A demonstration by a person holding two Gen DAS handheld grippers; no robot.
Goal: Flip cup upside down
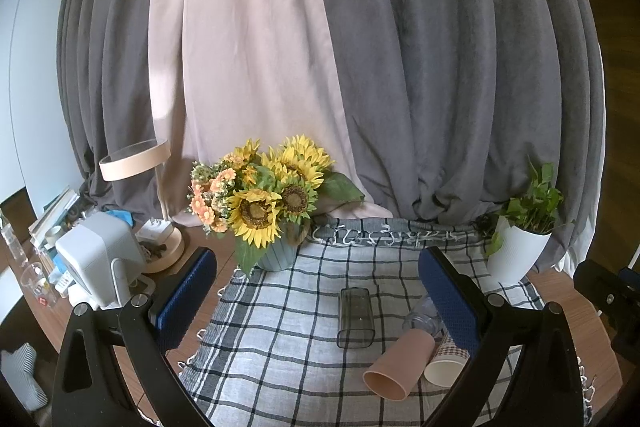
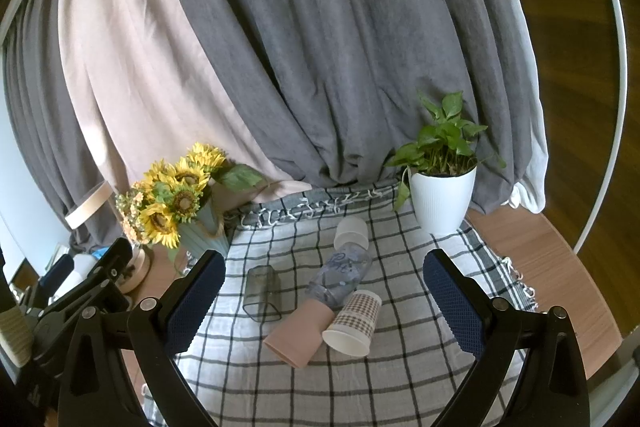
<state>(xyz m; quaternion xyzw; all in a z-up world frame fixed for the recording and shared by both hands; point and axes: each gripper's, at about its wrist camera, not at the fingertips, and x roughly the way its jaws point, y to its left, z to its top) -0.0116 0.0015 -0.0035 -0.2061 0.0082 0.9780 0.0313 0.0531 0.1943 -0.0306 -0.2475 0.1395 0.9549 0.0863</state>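
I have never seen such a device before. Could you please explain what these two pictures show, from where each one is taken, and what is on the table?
Each picture comes from a camera mounted on a hand-held gripper, looking forward along its two blue-padded fingers. One shows the left gripper, the other the right gripper. Both are open and hold nothing.

On the checked cloth lie four things on their sides: a pink cup, a checked paper cup, a clear bottle and a smoky square tumbler. Behind stand sunflowers and a potted plant.
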